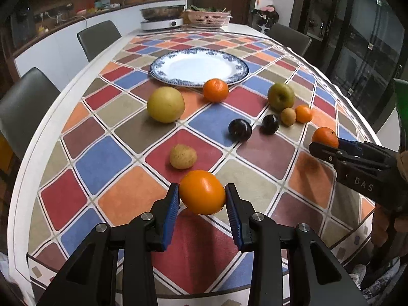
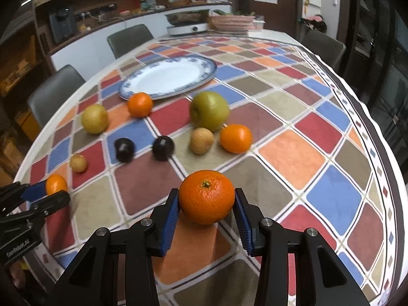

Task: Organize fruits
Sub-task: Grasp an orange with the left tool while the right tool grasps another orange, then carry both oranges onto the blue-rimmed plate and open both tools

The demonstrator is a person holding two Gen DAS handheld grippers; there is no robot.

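My left gripper point(image 1: 202, 196) is shut on a smooth orange fruit point(image 1: 202, 192) and holds it above the near table; it shows in the right wrist view point(image 2: 55, 184). My right gripper point(image 2: 206, 200) is shut on a mandarin point(image 2: 206, 196), seen at the right in the left wrist view point(image 1: 325, 137). A white, blue-rimmed plate point(image 1: 197, 66) point(image 2: 168, 76) lies empty further back. Before it lie a yellow pear point(image 1: 165, 104), another mandarin point(image 1: 215, 90), a green apple point(image 1: 281, 96), two dark plums point(image 1: 239, 130), a kiwi point(image 1: 288, 116), a small mandarin point(image 1: 303, 113) and a small brown fruit point(image 1: 183, 156).
The table has a chequered cloth point(image 1: 122, 117). A hotplate with a pan point(image 1: 162, 17) and a pink basket point(image 1: 207, 17) stand at its far end. Grey chairs point(image 1: 98, 38) line the left and far right sides.
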